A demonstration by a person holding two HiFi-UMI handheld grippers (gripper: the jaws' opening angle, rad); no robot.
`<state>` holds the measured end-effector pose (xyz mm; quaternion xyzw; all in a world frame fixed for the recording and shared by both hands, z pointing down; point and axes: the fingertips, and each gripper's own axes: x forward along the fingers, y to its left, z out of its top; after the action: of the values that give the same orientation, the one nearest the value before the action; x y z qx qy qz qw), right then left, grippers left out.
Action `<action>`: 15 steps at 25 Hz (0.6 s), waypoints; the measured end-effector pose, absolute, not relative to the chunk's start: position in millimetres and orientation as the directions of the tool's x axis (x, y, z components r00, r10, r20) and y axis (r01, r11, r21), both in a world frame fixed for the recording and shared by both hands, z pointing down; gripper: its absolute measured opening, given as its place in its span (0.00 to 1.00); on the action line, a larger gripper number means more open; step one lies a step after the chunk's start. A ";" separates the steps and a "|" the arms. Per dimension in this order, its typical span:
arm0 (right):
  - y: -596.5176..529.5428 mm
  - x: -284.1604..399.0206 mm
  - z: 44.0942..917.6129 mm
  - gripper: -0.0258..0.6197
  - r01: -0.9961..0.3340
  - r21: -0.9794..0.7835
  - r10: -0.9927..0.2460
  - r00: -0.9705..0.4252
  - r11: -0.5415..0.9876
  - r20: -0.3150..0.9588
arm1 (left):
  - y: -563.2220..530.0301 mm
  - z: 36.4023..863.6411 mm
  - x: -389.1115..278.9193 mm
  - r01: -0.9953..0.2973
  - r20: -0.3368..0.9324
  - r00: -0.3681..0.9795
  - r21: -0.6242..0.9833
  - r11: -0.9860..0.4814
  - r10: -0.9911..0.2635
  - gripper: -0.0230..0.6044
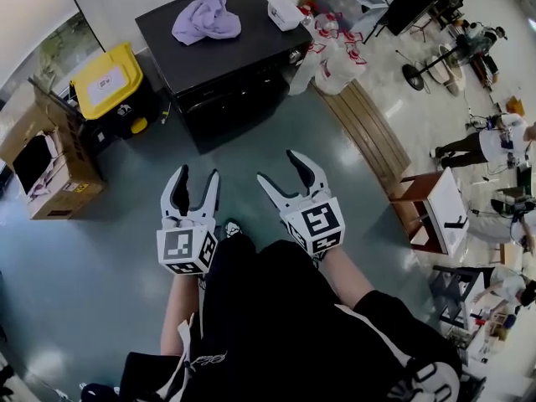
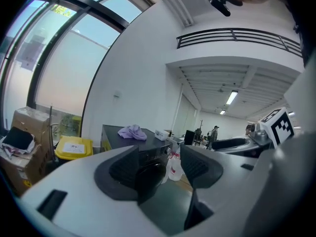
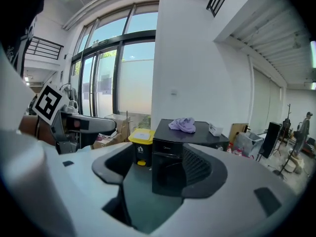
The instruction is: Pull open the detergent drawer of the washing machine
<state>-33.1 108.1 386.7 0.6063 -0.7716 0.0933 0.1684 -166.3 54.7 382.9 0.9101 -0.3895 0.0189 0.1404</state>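
The black washing machine (image 1: 226, 65) stands on the green floor ahead of me, with its front toward me. On its top lie a lavender cloth (image 1: 207, 13) and a white box (image 1: 285, 11). Its drawer is too small to make out on the dark front. My left gripper (image 1: 198, 176) and right gripper (image 1: 279, 167) hover side by side, well short of the machine, both open with nothing between the jaws. The left gripper view shows the machine (image 2: 148, 154) between the open jaws of the left gripper (image 2: 159, 164). The right gripper view frames the machine (image 3: 170, 167) between the jaws of the right gripper (image 3: 158, 169).
A yellow-lidded bin (image 1: 109, 78) and cardboard boxes (image 1: 50, 166) stand left of the machine. White bags (image 1: 335, 57) lean at its right, with a wooden strip (image 1: 368, 132) on the floor beyond. A small wooden table (image 1: 431, 208) and people are at far right.
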 end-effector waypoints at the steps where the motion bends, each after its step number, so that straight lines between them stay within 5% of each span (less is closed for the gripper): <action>1: 102.6 -34.5 388.8 0.52 -0.968 0.054 -0.902 -0.207 0.245 0.378 | 49.5 386.0 -167.9 -0.711 0.152 0.700 0.244 -0.659 -0.698 0.44; 15: 47.1 -43.5 416.6 0.52 -0.961 0.017 -0.868 -0.243 0.278 0.433 | 2.5 416.8 -184.0 -0.734 0.213 0.674 0.301 -0.608 -0.708 0.44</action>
<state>-43.5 47.1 416.6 0.5874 -0.7781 0.1269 0.1827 -184.0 2.5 416.8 0.8960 -0.4024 0.0361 0.1843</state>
